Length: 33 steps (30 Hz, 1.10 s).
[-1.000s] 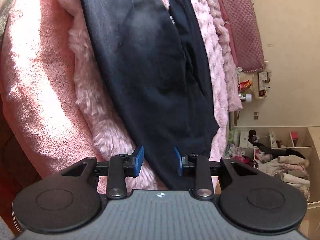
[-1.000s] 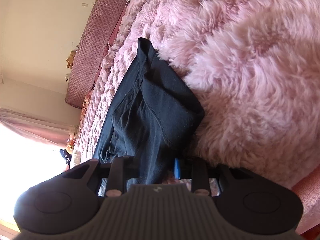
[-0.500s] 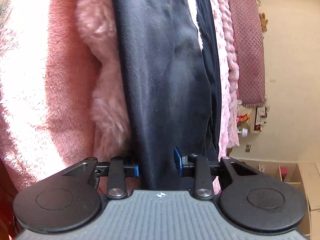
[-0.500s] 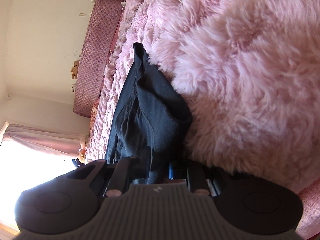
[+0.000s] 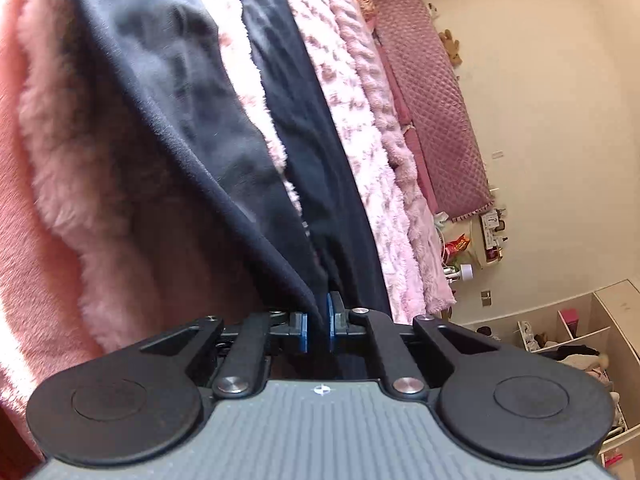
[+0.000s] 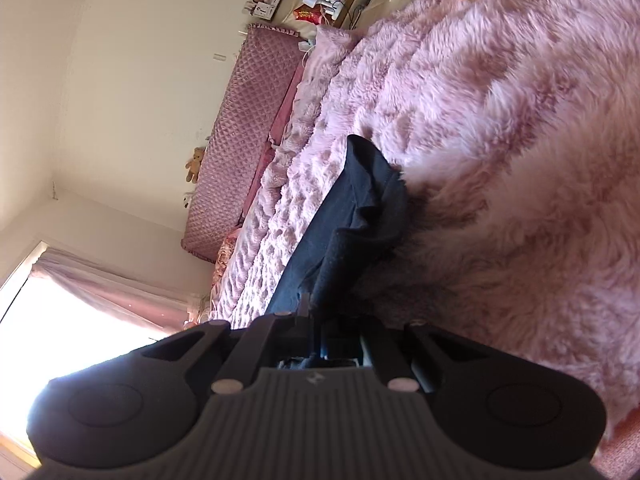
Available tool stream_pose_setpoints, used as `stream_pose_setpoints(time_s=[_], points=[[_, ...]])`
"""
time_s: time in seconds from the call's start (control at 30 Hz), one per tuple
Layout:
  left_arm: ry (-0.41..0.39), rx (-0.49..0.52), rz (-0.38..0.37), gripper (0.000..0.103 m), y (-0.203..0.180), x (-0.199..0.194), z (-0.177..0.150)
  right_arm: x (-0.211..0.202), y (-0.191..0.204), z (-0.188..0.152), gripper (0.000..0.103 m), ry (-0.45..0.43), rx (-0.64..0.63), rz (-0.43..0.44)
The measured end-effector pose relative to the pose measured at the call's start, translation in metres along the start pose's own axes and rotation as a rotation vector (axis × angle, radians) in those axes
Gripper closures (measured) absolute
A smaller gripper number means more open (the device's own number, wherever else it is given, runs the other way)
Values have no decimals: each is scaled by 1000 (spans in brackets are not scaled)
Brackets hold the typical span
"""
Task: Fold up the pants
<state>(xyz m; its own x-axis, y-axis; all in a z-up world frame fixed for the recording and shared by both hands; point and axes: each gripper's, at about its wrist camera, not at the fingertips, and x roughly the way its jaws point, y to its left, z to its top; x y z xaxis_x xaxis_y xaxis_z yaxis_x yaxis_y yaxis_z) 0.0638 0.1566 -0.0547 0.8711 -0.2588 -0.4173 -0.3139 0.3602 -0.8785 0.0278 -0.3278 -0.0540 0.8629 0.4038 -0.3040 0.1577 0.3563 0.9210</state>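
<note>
Dark navy pants (image 5: 192, 112) lie on a fluffy pink blanket (image 5: 100, 184) on a bed. In the left wrist view the pants run away from my left gripper (image 5: 316, 326), whose blue pads are shut on the edge of the fabric. In the right wrist view the pants (image 6: 352, 220) rise from the blanket (image 6: 500, 140) in a bunched fold. My right gripper (image 6: 320, 336) is shut on their near end, and the fabric hides its pads.
A quilted mauve headboard (image 5: 432, 92) stands against the cream wall, with a small teddy bear (image 6: 195, 163) by it. A cluttered bedside shelf (image 5: 476, 244) and open cubbies with clothes (image 5: 568, 344) are at the right. A bright curtained window (image 6: 80, 304) is on the left.
My left gripper closed from open onto the pants edge. My right gripper closed tighter and lifted its end, so the fabric bunches up off the blanket. Both views swung round.
</note>
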Motion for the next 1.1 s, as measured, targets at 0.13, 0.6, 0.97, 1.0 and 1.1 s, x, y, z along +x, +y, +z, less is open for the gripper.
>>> stream_pose_setpoints(time_s=[0.13, 0.6, 0.97, 1.0, 1.1], points=[[-28, 29, -40, 94, -36, 23, 16, 21, 13, 14, 103, -11, 32, 22], [41, 153, -19, 94, -95, 186, 82, 183, 42, 97, 103, 17, -68, -52], [220, 178, 114, 59, -83, 293, 111, 292, 5, 150, 57, 98, -9, -157], [268, 82, 64, 47, -75, 300, 119, 292, 2, 156, 53, 81, 35, -134], [427, -297, -262, 20, -45, 320, 136, 267, 10, 169, 45, -121, 35, -110]])
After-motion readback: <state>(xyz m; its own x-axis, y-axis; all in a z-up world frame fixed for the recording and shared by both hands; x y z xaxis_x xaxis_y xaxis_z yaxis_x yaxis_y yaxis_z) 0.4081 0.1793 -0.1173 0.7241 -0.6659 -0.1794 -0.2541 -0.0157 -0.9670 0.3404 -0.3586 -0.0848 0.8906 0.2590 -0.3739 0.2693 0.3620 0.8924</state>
